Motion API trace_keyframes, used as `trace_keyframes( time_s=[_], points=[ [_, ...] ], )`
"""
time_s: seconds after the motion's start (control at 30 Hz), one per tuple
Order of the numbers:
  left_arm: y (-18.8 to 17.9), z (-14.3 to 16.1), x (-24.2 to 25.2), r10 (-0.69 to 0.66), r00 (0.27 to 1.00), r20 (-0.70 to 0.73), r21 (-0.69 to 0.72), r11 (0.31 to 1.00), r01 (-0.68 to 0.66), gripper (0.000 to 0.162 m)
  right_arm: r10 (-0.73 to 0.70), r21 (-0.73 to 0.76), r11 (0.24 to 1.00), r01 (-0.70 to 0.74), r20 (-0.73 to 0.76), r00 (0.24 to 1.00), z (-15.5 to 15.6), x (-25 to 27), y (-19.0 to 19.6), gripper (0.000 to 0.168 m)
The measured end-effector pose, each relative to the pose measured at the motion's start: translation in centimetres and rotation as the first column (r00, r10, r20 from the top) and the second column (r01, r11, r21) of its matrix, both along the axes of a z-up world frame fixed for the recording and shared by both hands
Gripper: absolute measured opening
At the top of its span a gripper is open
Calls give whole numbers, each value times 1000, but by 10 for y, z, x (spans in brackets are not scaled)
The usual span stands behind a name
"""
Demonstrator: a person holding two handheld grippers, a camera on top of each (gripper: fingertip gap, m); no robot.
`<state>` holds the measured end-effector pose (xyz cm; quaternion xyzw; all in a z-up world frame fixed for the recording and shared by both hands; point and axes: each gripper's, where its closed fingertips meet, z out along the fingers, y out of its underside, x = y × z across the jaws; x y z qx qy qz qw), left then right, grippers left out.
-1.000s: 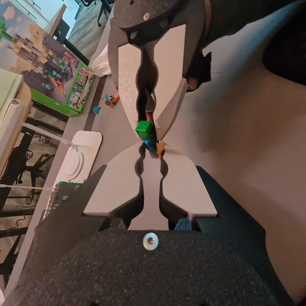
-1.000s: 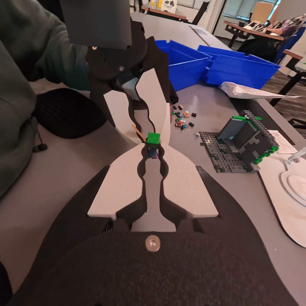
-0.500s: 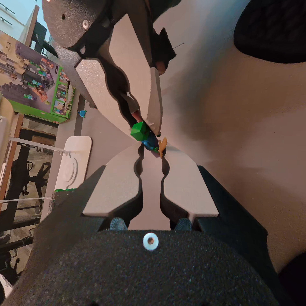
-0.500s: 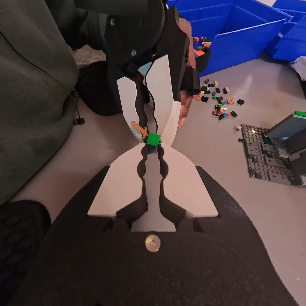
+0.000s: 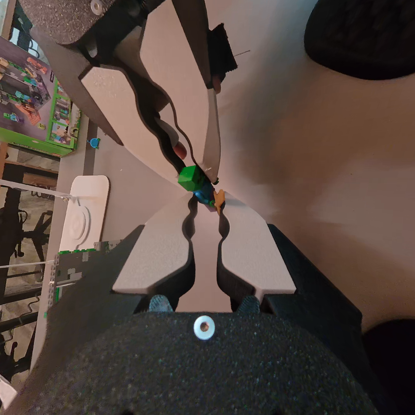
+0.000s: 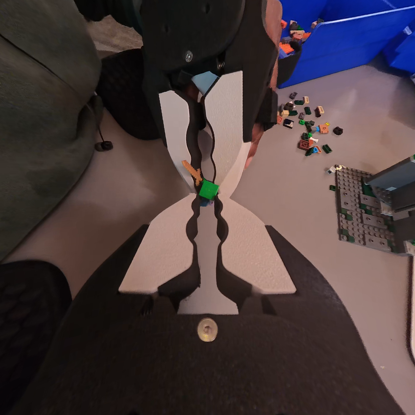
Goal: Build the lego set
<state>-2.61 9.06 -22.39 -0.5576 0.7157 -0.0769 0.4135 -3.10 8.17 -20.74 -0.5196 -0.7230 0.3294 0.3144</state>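
Note:
A small minifigure with a green cube head (image 5: pixel 190 178), a blue body and an orange sword (image 5: pixel 219 197) is held in the air between both grippers, which meet tip to tip. My left gripper (image 5: pixel 207 201) is shut on its lower body, with the sword at the right fingertip. My right gripper (image 6: pixel 206 199) is shut on the body just under the green head (image 6: pixel 208 189). The sword (image 6: pixel 190 170) points up and left along the left gripper's finger. The figure's legs are mostly hidden.
Blue bins (image 6: pixel 341 45) stand at the back right, with loose small pieces (image 6: pixel 310 130) in front of them. A grey baseplate with a partial build (image 6: pixel 363 215) lies to the right. The set box (image 5: pixel 33 112) and a white pad (image 5: pixel 87 213) are on the left. A person's green sleeve (image 6: pixel 33 89) is close by. My two grippers' fingertips are within a few centimetres of each other.
Both grippers stay clamped on the figure while turning together. The right gripper now leans in from the upper left of the left view. The right view has tilted down towards the table.

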Motion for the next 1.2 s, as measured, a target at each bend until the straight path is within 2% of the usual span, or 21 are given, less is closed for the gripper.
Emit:
trace_keyframes(
  time_s=[0.43, 0.6, 0.77, 0.9, 1.03, 1.2],
  points=[
    [-7, -5, -1, 1, 1000, 22, -27, 1000, -1, 18, 49, -44, 998, -47, 34, 998, -5, -1, -6, 12],
    [-11, -3, 1, -2, 998, 58, -66, 998, 6, 34, 90, -72, 993, -89, 14, 996, -3, -2, -12, 12],
    [-14, 1, 2, -12, 997, 78, -66, 998, 17, 31, 124, -101, 987, -123, -2, 992, 2, -2, -16, 11],
    [-17, 1, 1, -11, 998, 57, -37, 999, 14, 29, 143, -124, 982, -142, -5, 990, 2, -2, -19, 11],
    [-22, -1, 0, -20, 1000, 22, -26, 999, 21, 20, 158, -124, 980, -156, 0, 987, 1, 0, -22, 11],
    [-26, -4, 2, -37, 999, -2, -33, 999, 37, 19, 177, -119, 978, -173, 19, 984, -2, 3, -26, 11]
  ],
)
